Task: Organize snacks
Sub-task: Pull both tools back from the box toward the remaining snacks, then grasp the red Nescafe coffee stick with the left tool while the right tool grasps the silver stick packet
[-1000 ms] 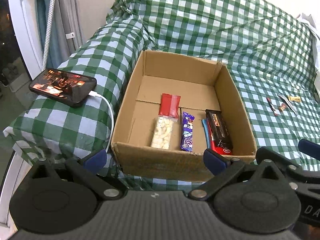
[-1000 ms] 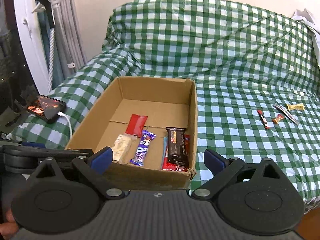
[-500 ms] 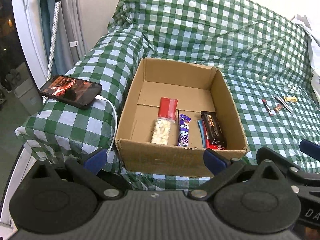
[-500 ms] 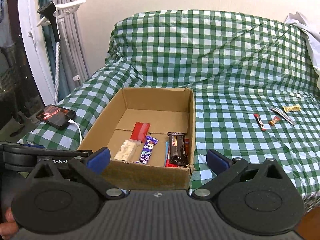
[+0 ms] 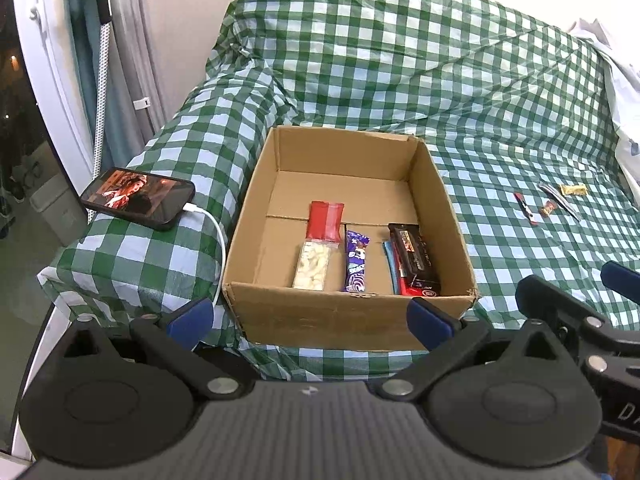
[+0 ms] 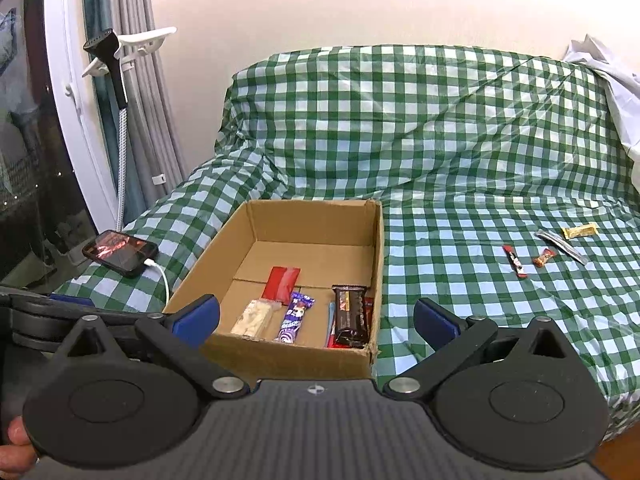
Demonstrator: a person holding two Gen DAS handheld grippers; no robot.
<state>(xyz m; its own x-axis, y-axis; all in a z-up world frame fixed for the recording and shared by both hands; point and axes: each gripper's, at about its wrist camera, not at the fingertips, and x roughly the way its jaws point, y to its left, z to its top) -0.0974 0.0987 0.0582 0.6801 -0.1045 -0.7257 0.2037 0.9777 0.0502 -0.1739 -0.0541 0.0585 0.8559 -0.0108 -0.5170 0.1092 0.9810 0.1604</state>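
Note:
An open cardboard box [image 5: 456, 220] [image 6: 378, 256] sits on the green checked sofa cover. Inside lie a red-topped pack of nuts [image 5: 318, 246] [image 6: 266, 304], a purple bar [image 5: 356, 260] [image 6: 296, 316] and a dark brown bar [image 5: 414, 256] [image 6: 351, 314] on a red pack. To the right on the cover lie several small snacks: a red stick [image 5: 527, 208] [image 6: 515, 261], an orange candy [image 6: 544, 257], a silver stick [image 6: 562, 246], a yellow bar [image 5: 573, 189] [image 6: 579, 231]. My left gripper [image 5: 308, 316] and right gripper [image 6: 316, 318] hang open and empty in front of the box.
A phone [image 5: 138, 198] [image 6: 120, 255] on a white cable lies on the sofa arm left of the box. Curtains and a white frame stand at far left. A white cloth [image 6: 616, 76] drapes the sofa's right end. The right gripper's arm [image 5: 580, 320] shows at right.
Both grippers have drawn back and risen, so the box and sofa look smaller and farther. Nothing on the sofa has moved.

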